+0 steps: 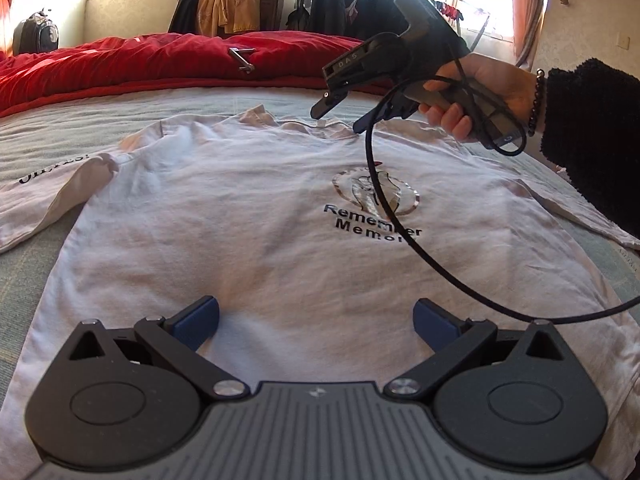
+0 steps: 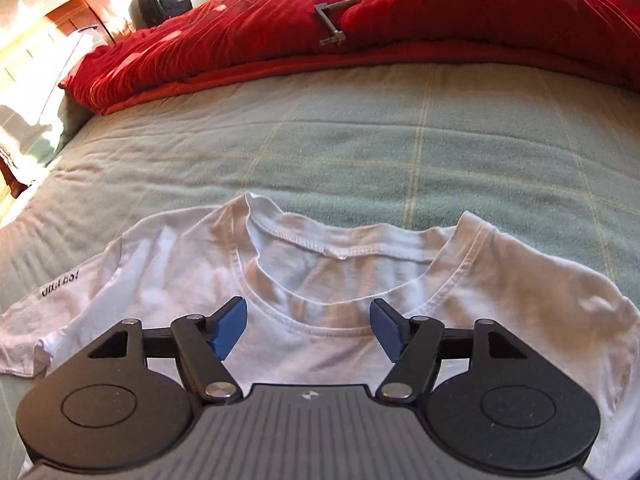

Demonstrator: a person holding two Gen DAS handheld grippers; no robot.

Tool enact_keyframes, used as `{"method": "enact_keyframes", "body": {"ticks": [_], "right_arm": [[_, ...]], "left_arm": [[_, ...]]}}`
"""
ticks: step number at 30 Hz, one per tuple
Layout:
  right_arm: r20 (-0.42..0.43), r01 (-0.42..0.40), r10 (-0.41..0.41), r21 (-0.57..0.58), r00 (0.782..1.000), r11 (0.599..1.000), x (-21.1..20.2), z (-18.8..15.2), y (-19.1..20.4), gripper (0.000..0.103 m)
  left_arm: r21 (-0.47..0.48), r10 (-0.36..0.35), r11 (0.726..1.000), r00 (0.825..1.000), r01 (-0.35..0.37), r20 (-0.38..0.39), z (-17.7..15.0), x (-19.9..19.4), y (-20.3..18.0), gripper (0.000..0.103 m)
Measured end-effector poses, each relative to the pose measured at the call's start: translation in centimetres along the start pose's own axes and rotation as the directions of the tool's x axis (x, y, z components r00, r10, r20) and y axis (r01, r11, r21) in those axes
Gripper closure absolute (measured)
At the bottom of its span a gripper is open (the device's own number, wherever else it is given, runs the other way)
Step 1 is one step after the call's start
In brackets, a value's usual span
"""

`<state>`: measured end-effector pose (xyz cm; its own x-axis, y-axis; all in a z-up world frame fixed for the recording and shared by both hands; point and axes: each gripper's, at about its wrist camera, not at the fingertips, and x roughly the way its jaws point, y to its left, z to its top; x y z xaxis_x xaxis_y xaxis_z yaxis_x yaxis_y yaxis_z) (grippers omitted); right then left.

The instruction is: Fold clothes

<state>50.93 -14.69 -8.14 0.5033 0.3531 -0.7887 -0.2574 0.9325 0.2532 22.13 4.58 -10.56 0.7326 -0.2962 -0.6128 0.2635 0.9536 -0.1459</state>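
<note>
i see the bed first, its pale green checked cover filling both views, with a red duvet bunched along the far side at twelve o'clock and a small grey metal crank lying on it. the white t-shirt is spread flat, front up, on the cover, collar toward the duvet and hem toward me.

from my left wrist view, the left gripper sits low over the shirt's lower half, its blue pads spread wide with only flat cloth showing between them, nothing pinched. from the right wrist view, the right gripper hangs just over the neckline, the collar curving between and beyond the pads at twelve o'clock; its fingers are parted and not pressing on the fabric.

in the left view the right gripper comes in from two o'clock, tilted nose-down toward the collar, fingertips apart just above the cloth. the hand wraps around its handle, a dark bead bracelet on the wrist and a fuzzy black sleeve behind it. a black cable loops down from it across the chest print.

the chest print reads "remember" over a second line, partly hidden by the cable, starting "memo". the sleeve at nine o'clock carries black lettering too warped to read. the gripper body shows "das".
</note>
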Motion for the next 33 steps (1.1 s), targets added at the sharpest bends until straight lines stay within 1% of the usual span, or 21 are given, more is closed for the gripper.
{"method": "enact_keyframes", "body": {"ticks": [2, 4, 6, 8, 10, 12, 13, 15, 17, 19, 24, 27, 29, 33], "right_arm": [[0.015, 0.029, -0.028, -0.024, 0.999, 0.999, 1.4, -0.2, 0.2, 0.029], [0.064, 0.046, -0.043, -0.051, 0.997, 0.998, 2.6, 0.5, -0.2, 0.025], [0.085, 0.056, -0.053, -0.033, 0.995, 0.998, 2.7, 1.4, -0.6, 0.025], [0.078, 0.033, -0.035, 0.022, 0.996, 0.999, 1.4, 1.8, -1.0, 0.025], [0.082, 0.049, -0.049, 0.004, 0.995, 0.999, -1.2, 1.4, -0.8, 0.024], [0.092, 0.086, -0.082, -0.040, 0.992, 0.995, -4.1, 0.3, -0.9, 0.015], [0.095, 0.108, -0.102, -0.057, 0.990, 0.993, -5.5, -0.3, -1.2, 0.006], [0.088, 0.150, -0.144, -0.065, 0.986, 0.987, -7.5, -1.6, -2.1, 0.000], [0.067, 0.191, -0.187, -0.052, 0.980, 0.980, -8.8, -3.0, -3.4, 0.000], [0.032, 0.195, -0.194, -0.008, 0.980, 0.981, -8.5, -4.3, -5.2, 0.000], [0.025, 0.245, -0.248, 0.086, 0.969, 0.966, -4.7, -5.1, -8.7, 0.000], [0.082, 0.309, -0.317, 0.095, 0.945, 0.946, -2.8, -3.4, -10.0, 0.000], [0.099, 0.303, -0.320, 0.152, 0.942, 0.941, -3.1, -2.2, -10.7, 0.000], [0.124, 0.260, -0.277, 0.143, 0.953, 0.955, -7.6, -2.5, -8.9, 0.000]], "left_arm": [[0.001, 0.001, 1.000, 1.000, -0.001, -0.001, 0.0, 0.0, 0.0, 0.001], [0.001, 0.001, 1.000, 1.000, -0.001, -0.002, 0.0, 0.1, 0.0, 0.001], [0.002, 0.002, 1.000, 1.000, -0.002, -0.003, 0.0, 0.1, 0.0, 0.001], [0.002, 0.002, 1.000, 1.000, -0.002, -0.003, 0.0, 0.2, 0.0, 0.001], [0.002, 0.002, 1.000, 1.000, -0.002, -0.002, 0.0, 0.2, 0.0, 0.001], [0.003, 0.003, 1.000, 1.000, -0.003, -0.001, -0.1, 0.2, 0.0, 0.001], [0.002, 0.002, 1.000, 1.000, -0.002, 0.000, -0.1, 0.2, 0.0, 0.001], [0.000, 0.001, 1.000, 1.000, -0.001, 0.001, 0.0, 0.2, 0.0, 0.001], [0.000, 0.001, 1.000, 1.000, -0.001, 0.001, 0.0, 0.3, 0.0, 0.001], [0.003, 0.004, 1.000, 1.000, -0.004, 0.000, 0.0, 0.3, -0.1, 0.001], [0.010, 0.010, 1.000, 1.000, -0.010, -0.003, 0.0, 0.4, -0.1, 0.001], [0.020, 0.019, 1.000, 1.000, -0.019, -0.009, 0.1, 0.5, -0.3, 0.001], [0.032, 0.027, 0.999, 1.000, -0.026, -0.017, 0.2, 0.6, -0.5, 0.001], [0.060, 0.053, 0.997, 0.997, -0.050, -0.050, 0.8, 0.0, -1.0, 0.001]]}}
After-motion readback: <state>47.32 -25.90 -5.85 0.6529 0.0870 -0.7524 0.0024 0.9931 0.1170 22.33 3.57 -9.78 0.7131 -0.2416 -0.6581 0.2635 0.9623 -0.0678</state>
